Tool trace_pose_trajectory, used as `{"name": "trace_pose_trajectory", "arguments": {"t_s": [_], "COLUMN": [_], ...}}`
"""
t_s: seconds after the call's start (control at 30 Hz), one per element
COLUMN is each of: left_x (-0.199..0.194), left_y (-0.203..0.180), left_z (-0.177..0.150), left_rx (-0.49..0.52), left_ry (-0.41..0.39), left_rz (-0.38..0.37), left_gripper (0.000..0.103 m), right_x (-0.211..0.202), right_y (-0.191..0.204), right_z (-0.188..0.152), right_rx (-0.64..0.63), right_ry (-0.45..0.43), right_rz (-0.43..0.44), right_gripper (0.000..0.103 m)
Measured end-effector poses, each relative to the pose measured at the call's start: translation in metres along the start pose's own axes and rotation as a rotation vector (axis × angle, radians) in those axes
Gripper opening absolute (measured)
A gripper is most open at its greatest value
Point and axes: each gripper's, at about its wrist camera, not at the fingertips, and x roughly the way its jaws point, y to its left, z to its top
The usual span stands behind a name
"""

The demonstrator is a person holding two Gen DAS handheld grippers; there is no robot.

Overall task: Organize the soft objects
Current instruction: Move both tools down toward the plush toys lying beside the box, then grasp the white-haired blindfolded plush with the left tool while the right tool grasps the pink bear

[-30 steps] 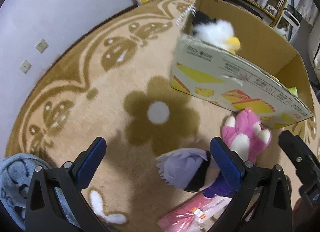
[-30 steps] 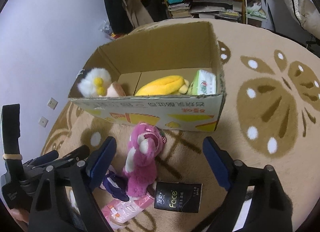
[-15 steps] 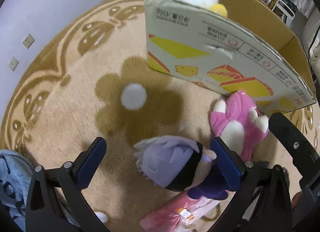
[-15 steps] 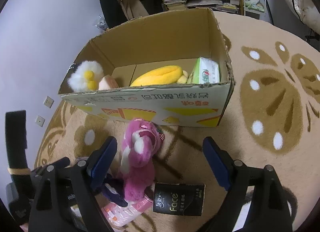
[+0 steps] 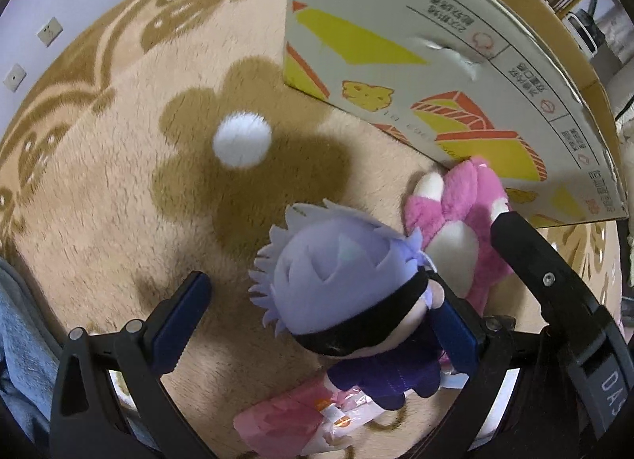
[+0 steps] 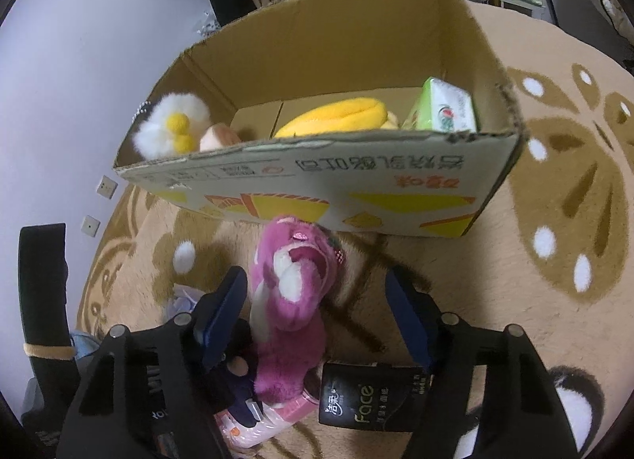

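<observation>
A plush doll [image 5: 348, 292] with lavender hair, a black blindfold and a dark purple body lies on the rug. My left gripper [image 5: 317, 324] stands open around it, and the doll sits nearer the right pad. Beside it lies a pink bear plush [image 5: 463, 221] against the cardboard box [image 5: 416, 62]. In the right wrist view the pink bear [image 6: 293, 300] lies between the jaws of my right gripper [image 6: 315, 320], which are closing. The left pad is close to the bear; the right pad stands clear of it. The cardboard box [image 6: 317, 181] sits just beyond.
Inside the box are a white fluffy toy [image 6: 170, 130], a yellow plush [image 6: 337, 118] and a green tissue pack [image 6: 443, 110]. A black tissue pack [image 6: 368, 399] and a pink packet [image 6: 257, 419] lie on the flowered rug [image 5: 158, 142]. Shelves stand at the back.
Both grippers have sunk toward the rug. The left one now straddles the lavender-haired doll, and the right one's jaws have narrowed around the pink bear.
</observation>
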Motion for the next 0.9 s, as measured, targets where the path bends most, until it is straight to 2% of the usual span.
{"name": "trace_pose_trajectory", "arguments": {"t_s": [0.2, 0.27, 0.37, 0.43, 0.5, 0.6, 0.8, 0.9], "left_x": [0.003, 0.003, 0.006, 0.005, 0.007, 0.010, 0.007, 0.003], "left_y": [0.009, 0.009, 0.013, 0.014, 0.014, 0.015, 0.020, 0.002], "left_z": [0.000, 0.000, -0.005, -0.006, -0.004, -0.004, -0.002, 0.002], "left_rx": [-0.019, -0.006, -0.005, -0.011, 0.004, 0.019, 0.022, 0.043], "left_ry": [0.008, -0.001, -0.012, -0.026, -0.026, -0.033, -0.040, -0.053], "left_rz": [-0.021, -0.027, -0.041, -0.057, -0.074, -0.066, -0.063, -0.044], "left_gripper": [0.102, 0.098, 0.088, 0.073, 0.067, 0.064, 0.063, 0.063], "right_x": [0.007, 0.011, 0.017, 0.020, 0.023, 0.027, 0.031, 0.035], "right_y": [-0.005, -0.005, -0.004, -0.004, -0.004, -0.005, -0.004, -0.007], "right_z": [0.003, 0.004, 0.004, 0.004, 0.005, 0.006, 0.006, 0.007], "right_rx": [0.019, 0.027, 0.026, 0.030, 0.036, 0.037, 0.041, 0.068], "right_ry": [0.024, 0.036, 0.053, 0.061, 0.070, 0.092, 0.099, 0.115], "right_rz": [0.024, 0.030, 0.032, 0.042, 0.052, 0.062, 0.077, 0.090], "right_gripper": [0.070, 0.070, 0.070, 0.069, 0.067, 0.053, 0.052, 0.052]}}
